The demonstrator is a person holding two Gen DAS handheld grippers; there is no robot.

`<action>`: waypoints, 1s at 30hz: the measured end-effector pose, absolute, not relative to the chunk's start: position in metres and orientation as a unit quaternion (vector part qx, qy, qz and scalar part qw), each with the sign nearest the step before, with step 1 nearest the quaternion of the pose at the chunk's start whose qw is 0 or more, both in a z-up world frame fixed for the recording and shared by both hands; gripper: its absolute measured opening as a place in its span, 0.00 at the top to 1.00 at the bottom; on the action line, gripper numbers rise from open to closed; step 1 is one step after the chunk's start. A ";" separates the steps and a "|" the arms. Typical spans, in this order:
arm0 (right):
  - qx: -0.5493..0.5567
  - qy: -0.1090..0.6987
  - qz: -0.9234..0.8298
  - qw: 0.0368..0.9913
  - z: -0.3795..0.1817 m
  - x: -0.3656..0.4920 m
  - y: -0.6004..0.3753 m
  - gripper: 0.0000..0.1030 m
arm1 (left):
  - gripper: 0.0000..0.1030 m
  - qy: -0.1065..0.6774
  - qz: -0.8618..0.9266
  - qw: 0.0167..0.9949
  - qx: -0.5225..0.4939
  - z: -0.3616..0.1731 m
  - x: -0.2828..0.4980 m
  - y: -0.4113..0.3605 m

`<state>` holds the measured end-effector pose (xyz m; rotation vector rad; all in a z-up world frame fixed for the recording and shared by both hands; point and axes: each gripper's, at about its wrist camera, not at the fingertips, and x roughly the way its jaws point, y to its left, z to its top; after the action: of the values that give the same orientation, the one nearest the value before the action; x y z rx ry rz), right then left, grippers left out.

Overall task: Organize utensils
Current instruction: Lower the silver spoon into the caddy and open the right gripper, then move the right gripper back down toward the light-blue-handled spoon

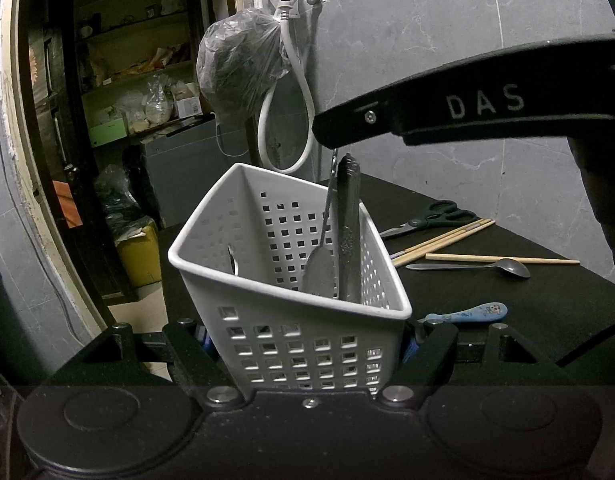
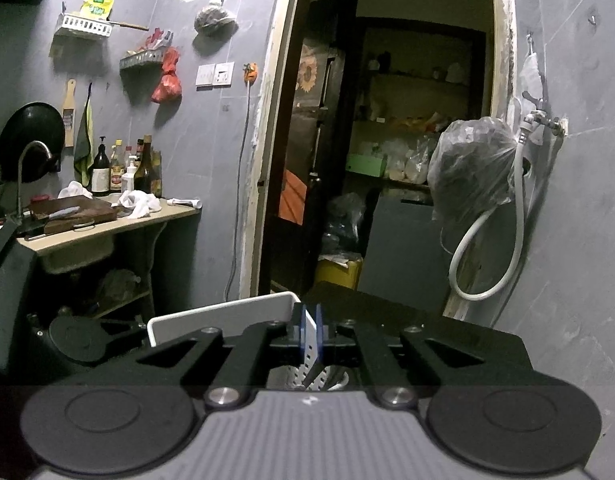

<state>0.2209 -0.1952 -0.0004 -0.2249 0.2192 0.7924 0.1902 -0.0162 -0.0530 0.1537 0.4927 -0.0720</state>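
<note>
The left gripper [image 1: 309, 344] squeezes the white basket [image 1: 291, 280] between its wide-apart fingers. A spoon [image 1: 321, 268] and a metal handle [image 1: 349, 240] stand inside. Above them, the right gripper [image 2: 310, 334] is nearly closed, pinching nothing clear.

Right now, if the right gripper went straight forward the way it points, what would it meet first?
Likely nothing close. The right gripper points over the white basket, towards the black tabletop and the open doorway behind. The way looks free as far as this view shows, though depth is unclear.
</note>
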 end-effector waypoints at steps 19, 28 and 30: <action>-0.048 0.079 0.275 0.957 0.008 0.232 -0.251 0.12 | 0.23 0.244 -0.036 0.966 0.076 -0.053 0.190 -0.016; -0.043 0.169 0.207 0.963 -0.024 0.257 -0.280 0.00 | 0.23 0.244 -0.035 0.966 0.077 -0.053 0.190 -0.016; -0.047 0.206 0.206 0.955 -0.036 0.268 -0.282 0.00 | 0.23 0.244 -0.035 0.966 0.077 -0.053 0.190 -0.016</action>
<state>0.2681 -0.2820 -0.0355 -0.0959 0.4182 0.4185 0.1903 -0.0165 -0.0530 0.1553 0.4932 -0.0715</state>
